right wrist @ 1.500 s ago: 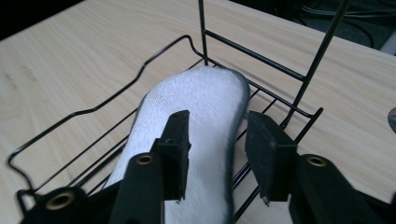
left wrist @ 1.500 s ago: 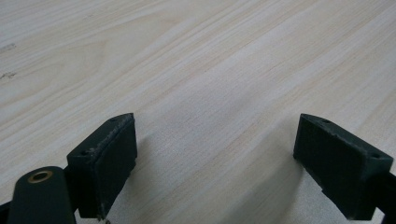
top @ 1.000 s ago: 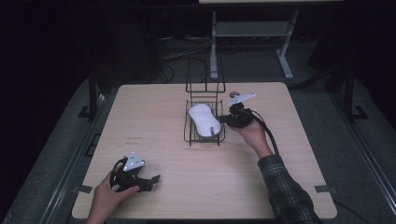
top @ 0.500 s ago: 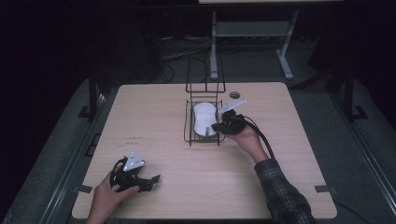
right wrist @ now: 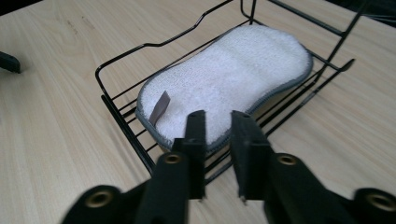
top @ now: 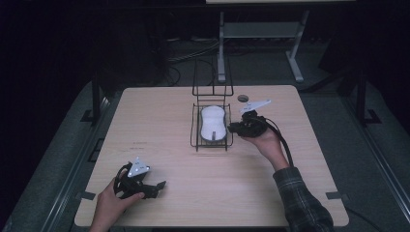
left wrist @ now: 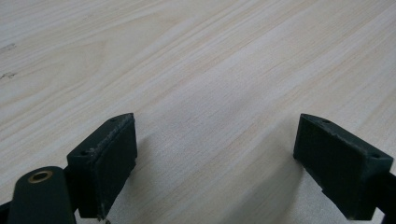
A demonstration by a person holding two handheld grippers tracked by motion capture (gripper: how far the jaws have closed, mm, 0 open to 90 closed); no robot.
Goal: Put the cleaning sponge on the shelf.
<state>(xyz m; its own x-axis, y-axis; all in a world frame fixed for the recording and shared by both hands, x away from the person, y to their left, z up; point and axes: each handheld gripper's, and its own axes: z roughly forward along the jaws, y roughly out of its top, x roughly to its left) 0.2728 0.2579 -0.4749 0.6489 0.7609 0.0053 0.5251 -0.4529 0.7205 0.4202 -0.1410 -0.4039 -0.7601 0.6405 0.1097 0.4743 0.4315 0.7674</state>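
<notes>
While the sponge [right wrist: 229, 79] lies flat in the wire rack [right wrist: 121, 105] at mid-table, the right gripper [right wrist: 218, 140] sits just beside the rack's near edge with its jaws a narrow gap apart and nothing between them; they have just been opening, so I'd judge the placing is done and the letting go is the step in hand. Next it needs to draw clear without catching the wires. Over at the near left corner the left gripper [left wrist: 215, 154] rests low over bare table [left wrist: 196, 56], jaws spread wide and empty. From above, the right fingertips blur into the rack's side, so whether they touch the wire is hard to tell. A small dark disc [top: 242, 98] behind the rack is too small to name.
</notes>
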